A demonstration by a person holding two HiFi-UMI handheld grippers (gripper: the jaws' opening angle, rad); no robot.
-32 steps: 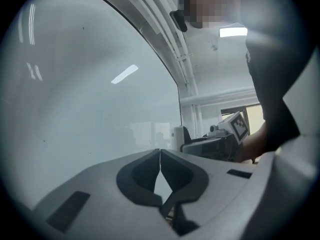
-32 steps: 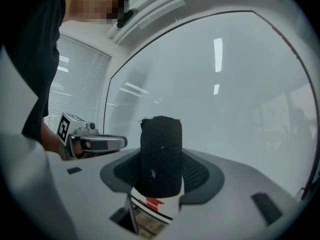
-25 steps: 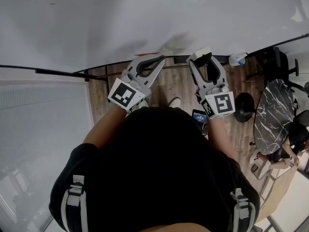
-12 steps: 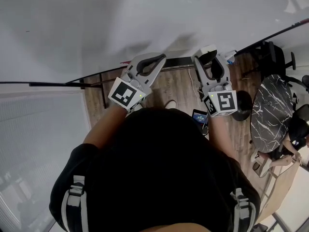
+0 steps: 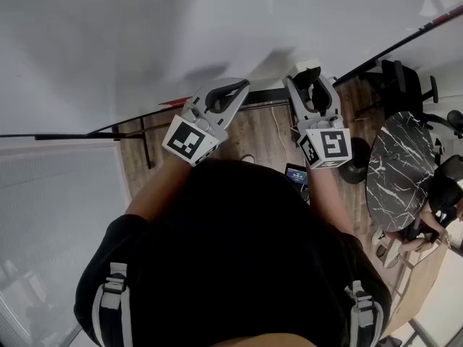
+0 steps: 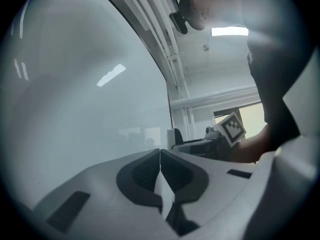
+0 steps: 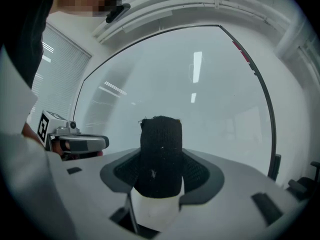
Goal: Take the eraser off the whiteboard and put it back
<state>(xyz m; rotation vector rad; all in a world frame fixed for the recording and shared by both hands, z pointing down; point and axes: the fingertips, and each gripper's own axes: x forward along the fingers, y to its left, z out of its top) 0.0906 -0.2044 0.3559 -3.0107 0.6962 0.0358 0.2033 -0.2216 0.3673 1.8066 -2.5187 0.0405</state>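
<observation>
Both forearms reached out from the torso toward the whiteboard (image 5: 145,35), the left arm (image 5: 155,186) angled outward and the right arm (image 5: 327,197) nearly straight. The left gripper (image 5: 241,85) pointed level at the board's lower edge with its tips close to the surface. Its jaws were closed together with nothing between them. The right gripper (image 5: 307,74) sat just beside it, also level and facing the board, its jaws clamped on the eraser (image 7: 160,149). Each gripper's marker cube faced up, near the person's chest.
</observation>
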